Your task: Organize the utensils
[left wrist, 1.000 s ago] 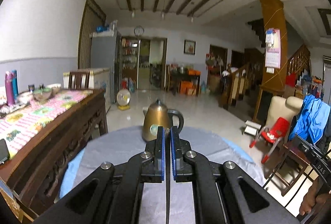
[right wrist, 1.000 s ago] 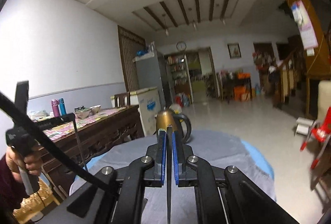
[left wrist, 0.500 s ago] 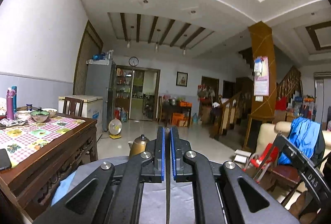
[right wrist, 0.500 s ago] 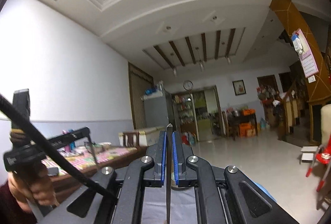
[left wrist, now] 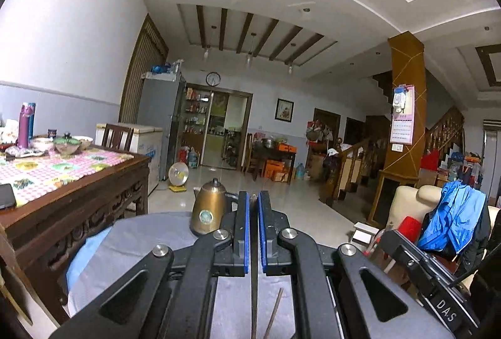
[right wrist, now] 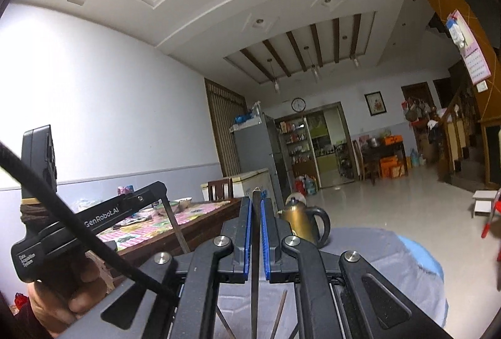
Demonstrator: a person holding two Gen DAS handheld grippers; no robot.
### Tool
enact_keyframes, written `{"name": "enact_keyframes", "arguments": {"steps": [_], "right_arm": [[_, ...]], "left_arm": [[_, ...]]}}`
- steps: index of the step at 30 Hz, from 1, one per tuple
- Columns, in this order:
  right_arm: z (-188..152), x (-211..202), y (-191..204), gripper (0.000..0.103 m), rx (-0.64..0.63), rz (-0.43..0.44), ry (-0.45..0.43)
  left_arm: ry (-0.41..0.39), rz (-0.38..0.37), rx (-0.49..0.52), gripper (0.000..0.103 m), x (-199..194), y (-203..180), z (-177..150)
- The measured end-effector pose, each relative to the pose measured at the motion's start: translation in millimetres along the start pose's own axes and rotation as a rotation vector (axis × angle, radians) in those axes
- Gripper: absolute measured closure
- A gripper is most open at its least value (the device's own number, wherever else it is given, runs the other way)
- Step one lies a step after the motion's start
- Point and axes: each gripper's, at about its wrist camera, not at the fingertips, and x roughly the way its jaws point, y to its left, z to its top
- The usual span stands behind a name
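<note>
Both grippers raised, each clamping a thin dark stick; we should lower them level before placing.

Left wrist view: our left gripper (left wrist: 254,232) is pinched narrow on a chopstick (left wrist: 254,292) running between its pads; another chopstick (left wrist: 273,312) lies below on the grey cloth (left wrist: 141,242), near the kettle (left wrist: 209,210).
Right wrist view: our right gripper (right wrist: 256,232) likewise grips a dark chopstick (right wrist: 256,245), with loose sticks (right wrist: 278,312) on the cloth beneath.
</note>
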Motion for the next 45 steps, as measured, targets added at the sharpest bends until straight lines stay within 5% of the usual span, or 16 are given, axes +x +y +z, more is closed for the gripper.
{"name": "enact_keyframes", "arguments": {"steps": [19,45], "right_arm": [[-39.1,5.2,-21.7,0.097,0.054,-0.026,0.124],[-42.1,16.5,-20.0,0.097,0.076,-0.029,0.182]], "left_arm": [[0.095,0.040,0.001,0.097,10.2,-6.7,-34.8],[0.165,0.084,-0.040,0.097,16.0,3.8,-49.3]]}}
